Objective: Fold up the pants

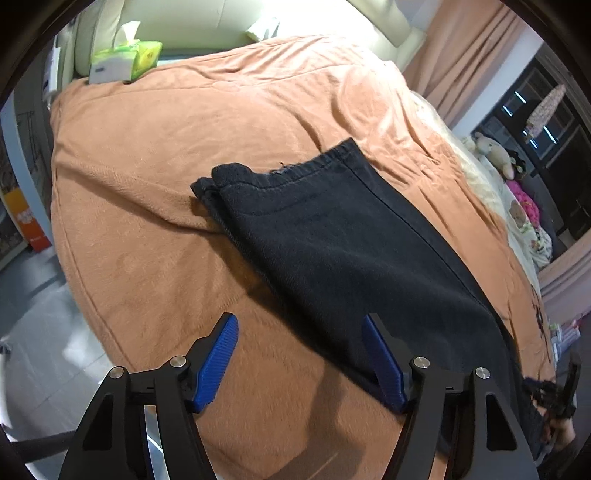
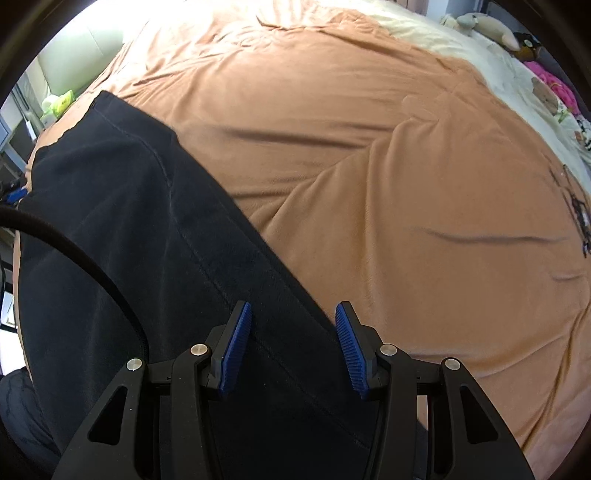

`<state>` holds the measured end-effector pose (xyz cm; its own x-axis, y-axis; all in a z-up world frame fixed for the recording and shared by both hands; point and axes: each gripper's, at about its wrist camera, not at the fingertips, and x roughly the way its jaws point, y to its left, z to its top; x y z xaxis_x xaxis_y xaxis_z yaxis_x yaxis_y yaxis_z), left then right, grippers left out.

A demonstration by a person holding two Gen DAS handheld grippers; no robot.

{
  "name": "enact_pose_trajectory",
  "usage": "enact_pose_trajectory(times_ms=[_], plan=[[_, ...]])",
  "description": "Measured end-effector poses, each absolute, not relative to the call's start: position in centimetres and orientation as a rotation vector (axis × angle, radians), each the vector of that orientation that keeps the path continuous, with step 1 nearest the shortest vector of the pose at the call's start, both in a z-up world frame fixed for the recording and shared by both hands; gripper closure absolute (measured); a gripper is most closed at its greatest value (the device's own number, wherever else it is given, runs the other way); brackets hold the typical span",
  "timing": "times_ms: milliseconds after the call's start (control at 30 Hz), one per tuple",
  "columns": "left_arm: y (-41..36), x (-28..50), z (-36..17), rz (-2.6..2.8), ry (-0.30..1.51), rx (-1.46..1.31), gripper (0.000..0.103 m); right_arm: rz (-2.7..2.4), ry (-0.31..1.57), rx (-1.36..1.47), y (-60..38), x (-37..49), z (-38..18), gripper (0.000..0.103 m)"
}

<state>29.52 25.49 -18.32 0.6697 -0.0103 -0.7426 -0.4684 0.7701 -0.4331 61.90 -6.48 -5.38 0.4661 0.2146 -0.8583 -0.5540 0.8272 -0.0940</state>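
Black pants (image 1: 343, 236) lie flat on an orange blanket (image 1: 155, 155), the legs stacked, their hems pointing toward the far end of the bed. My left gripper (image 1: 300, 325) is open and empty, hovering over the near left edge of the pants. In the right wrist view the pants (image 2: 122, 229) fill the left side. My right gripper (image 2: 293, 314) is open and empty, its jaws standing on either side of the pants' right edge over the blanket (image 2: 406, 184).
A green tissue box (image 1: 125, 59) sits at the far left corner of the bed by a pale headboard (image 1: 229, 22). Stuffed toys (image 1: 495, 151) and pink fabric lie on the right. A black cable (image 2: 74, 251) crosses the pants. Floor tiles (image 1: 40, 317) show at the left.
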Motion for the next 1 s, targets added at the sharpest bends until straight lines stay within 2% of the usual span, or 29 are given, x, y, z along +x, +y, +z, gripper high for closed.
enact_pose_trajectory(times_ms=[67, 100, 133, 167, 200, 233, 267, 333, 533, 700, 867, 933, 967, 1000], plan=[[25.9, 29.8, -18.5, 0.301, 0.812, -0.658, 0.039, 0.505, 0.971, -0.392, -6.3, 62.1, -5.6, 0.057], [26.1, 30.0, -18.5, 0.314, 0.811, -0.660, 0.044, 0.513, 0.967, -0.395, -6.4, 61.9, -5.6, 0.063], [26.3, 30.1, -18.4, 0.323, 0.809, -0.660, 0.052, 0.521, 0.959, -0.400, -6.3, 61.9, -5.8, 0.081], [26.5, 30.2, -18.4, 0.329, 0.809, -0.662, 0.057, 0.530, 0.960, -0.404, -6.3, 61.8, -6.0, 0.092], [26.8, 30.3, -18.5, 0.335, 0.811, -0.668, 0.069, 0.520, 0.959, -0.422, -6.3, 61.8, -6.3, 0.102], [27.1, 30.4, -18.6, 0.333, 0.812, -0.680, 0.087, 0.495, 0.949, -0.455, -6.3, 61.5, -6.6, 0.103], [27.4, 30.5, -18.6, 0.325, 0.812, -0.693, 0.094, 0.493, 0.943, -0.465, -6.6, 61.3, -6.7, 0.103], [27.7, 30.3, -18.2, 0.321, 0.789, -0.703, 0.098, 0.481, 0.931, -0.471, -6.3, 61.3, -6.4, 0.103], [27.6, 31.3, -17.1, 0.353, 0.775, -0.662, 0.098, 0.425, 0.904, -0.419, -6.8, 61.6, -4.9, 0.103], [28.8, 31.3, -19.2, 0.413, 0.821, -0.757, 0.098, 0.360, 0.957, -0.458, -5.4, 62.2, -7.3, 0.103], [28.5, 29.9, -17.9, 0.445, 0.812, -0.721, 0.090, 0.303, 0.913, -0.446, -5.0, 61.2, -7.1, 0.099], [28.4, 29.1, -17.5, 0.428, 0.797, -0.725, 0.071, 0.293, 0.900, -0.419, -5.6, 60.5, -6.7, 0.093], [28.4, 28.8, -17.4, 0.416, 0.791, -0.728, 0.065, 0.298, 0.896, -0.384, -6.1, 59.9, -6.3, 0.090], [28.3, 28.5, -17.3, 0.403, 0.785, -0.730, 0.056, 0.302, 0.894, -0.358, -6.5, 59.3, -6.0, 0.082]])
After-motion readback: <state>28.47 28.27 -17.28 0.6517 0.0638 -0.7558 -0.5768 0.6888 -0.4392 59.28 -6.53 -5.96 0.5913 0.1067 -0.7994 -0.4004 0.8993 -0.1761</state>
